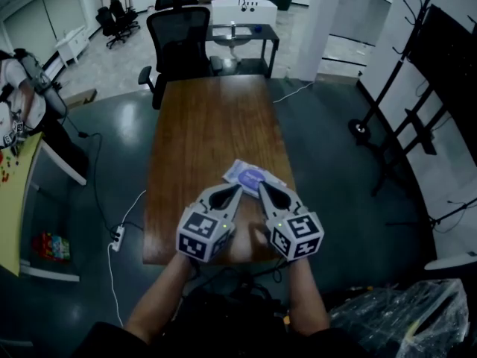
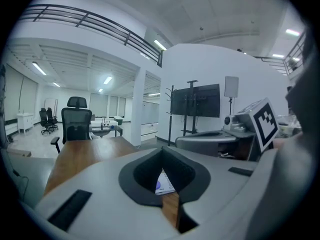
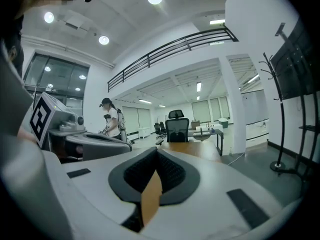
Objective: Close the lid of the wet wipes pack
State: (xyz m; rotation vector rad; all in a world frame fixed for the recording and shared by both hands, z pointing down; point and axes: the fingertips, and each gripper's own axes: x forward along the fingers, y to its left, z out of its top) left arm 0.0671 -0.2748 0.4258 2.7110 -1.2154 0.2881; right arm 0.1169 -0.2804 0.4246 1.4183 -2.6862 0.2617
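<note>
The wet wipes pack [image 1: 253, 177] lies flat on the wooden table [image 1: 212, 125], near its front end; it is white with a purple oval lid patch that looks flat. Both grippers hover just in front of it, side by side above the table's near edge. My left gripper [image 1: 239, 188] is shut and empty, its tips over the pack's near left corner. My right gripper [image 1: 261, 186] is shut and empty too, near the pack's front edge. In the left gripper view the pack [image 2: 164, 183] shows through the gap below the closed tips [image 2: 162, 148]. The right gripper view shows only table between its closed jaws [image 3: 156, 150].
A black office chair [image 1: 179, 39] stands at the table's far end, with a small desk [image 1: 242, 32] behind it. Black stands [image 1: 417, 95] line the right side. A plastic bag [image 1: 395, 319] lies at lower right. A person [image 1: 19, 95] stands at the left by a yellow table [image 1: 15, 200].
</note>
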